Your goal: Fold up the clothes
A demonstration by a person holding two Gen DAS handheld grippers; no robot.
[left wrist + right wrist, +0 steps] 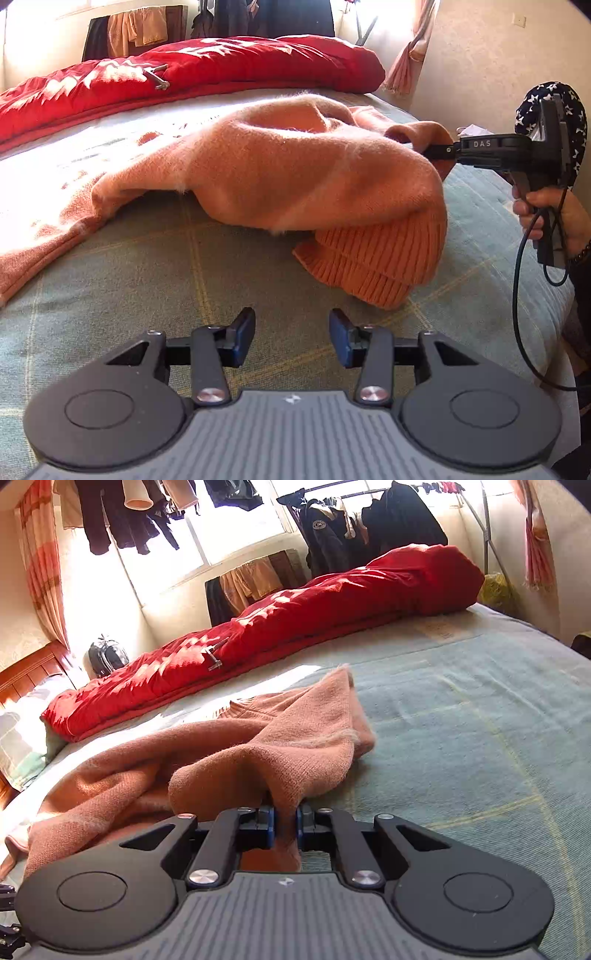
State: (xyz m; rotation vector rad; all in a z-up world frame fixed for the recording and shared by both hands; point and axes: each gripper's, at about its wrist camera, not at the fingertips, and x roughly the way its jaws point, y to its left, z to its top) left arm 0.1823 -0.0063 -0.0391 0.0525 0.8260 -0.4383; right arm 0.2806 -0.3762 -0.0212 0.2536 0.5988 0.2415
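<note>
While pinching the sweater [229,753], I lift a fold.
Right gripper [284,821] clamped on knit at lower centre; left gripper [291,334] gapes empty, ready for the hem.

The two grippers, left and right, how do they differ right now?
The left gripper is open, with nothing between its fingers; the right gripper is shut on a fold of the orange sweater. The left gripper sits over bare green bedspread, short of the sweater's ribbed hem; the right gripper has its piece of sweater lifted off the bed. Both have black bodies with blue pads.
</note>
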